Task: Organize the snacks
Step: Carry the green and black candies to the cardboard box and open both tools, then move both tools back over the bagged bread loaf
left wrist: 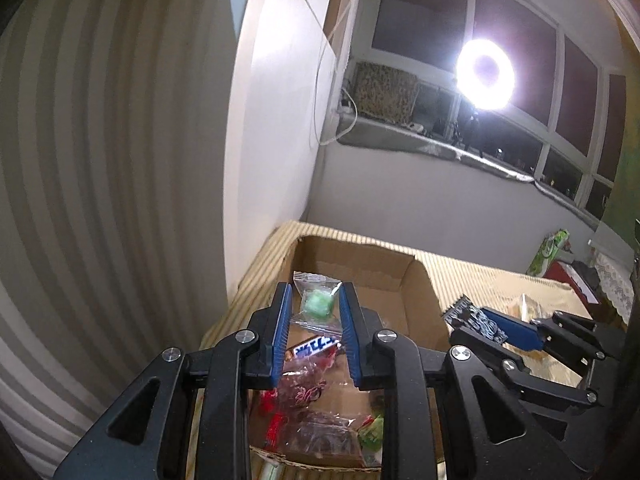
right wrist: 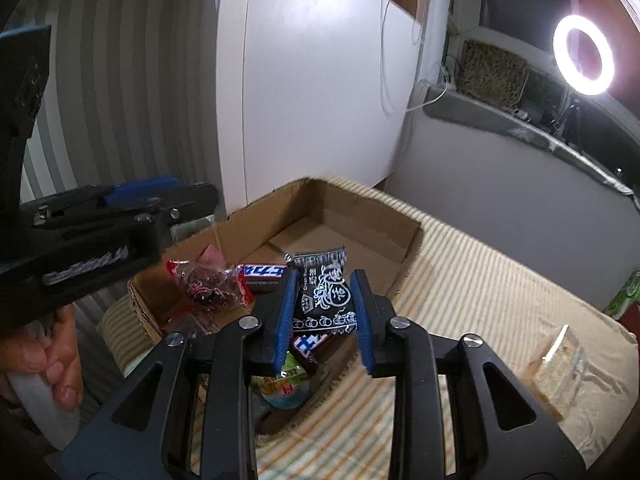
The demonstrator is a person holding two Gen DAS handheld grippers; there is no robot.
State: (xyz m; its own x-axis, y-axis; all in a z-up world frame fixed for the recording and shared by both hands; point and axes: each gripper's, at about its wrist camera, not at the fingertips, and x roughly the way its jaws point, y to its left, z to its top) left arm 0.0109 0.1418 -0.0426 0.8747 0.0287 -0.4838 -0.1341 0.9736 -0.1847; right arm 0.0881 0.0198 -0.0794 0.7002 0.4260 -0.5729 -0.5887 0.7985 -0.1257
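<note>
light: room was dim, lit mainly by a ring lamp (left wrist: 486,74) at two o'clock | glare: it bloomed white with a purple halo (worse in the left wrist view) | blur: striped cloth (right wrist: 480,280) smeared at four o'clock | distortion: fisheye bent the walls, corners fell black

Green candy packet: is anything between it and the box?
Nothing visible. The green candy packet sits in the left gripper right above the open box; only other snacks lie below.
</note>
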